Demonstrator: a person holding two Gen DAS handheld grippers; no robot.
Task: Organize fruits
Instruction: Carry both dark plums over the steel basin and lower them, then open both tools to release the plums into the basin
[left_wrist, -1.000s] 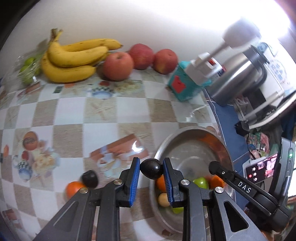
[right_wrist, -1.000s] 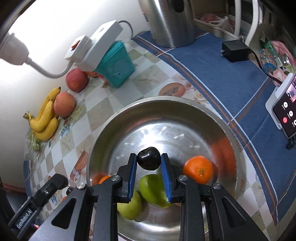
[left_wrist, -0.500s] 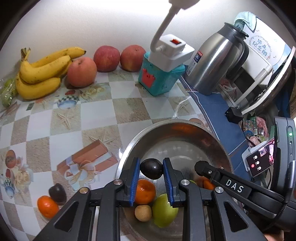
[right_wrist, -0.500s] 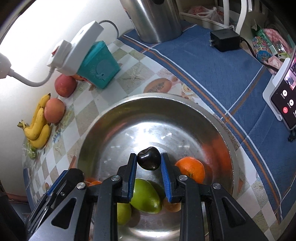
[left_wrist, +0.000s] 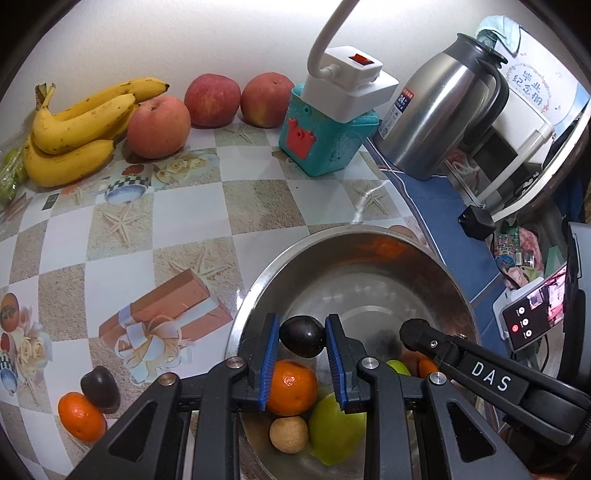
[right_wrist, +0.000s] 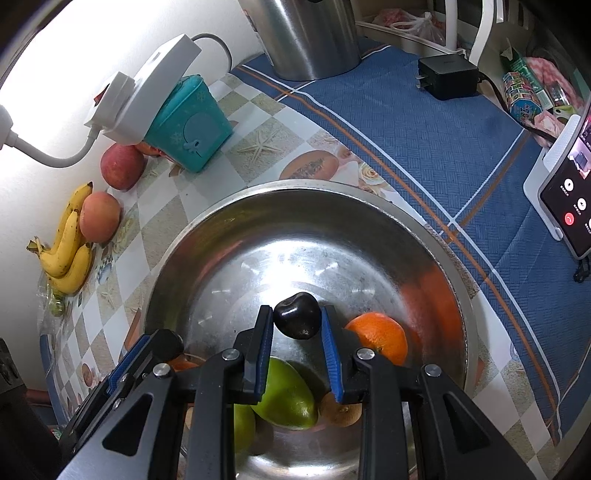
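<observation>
Over the steel bowl (right_wrist: 458, 295) on the checkered tablecloth (left_wrist: 122, 229), one dark plum (left_wrist: 302, 336) is clamped by the left gripper (left_wrist: 301, 363), another plum (right_wrist: 297, 320) by the right gripper (right_wrist: 297, 354).

Left gripper (left_wrist: 301, 341) and right gripper (right_wrist: 297, 334), black angular frames, blue ribbed pads (left_wrist: 269, 360), silver screw heads, white "DAS" lettering on one arm

White letters "DAS" stand on the right gripper (left_wrist: 421, 332) arm. A label on the steel kettle (left_wrist: 439, 110) reads "24".
</observation>
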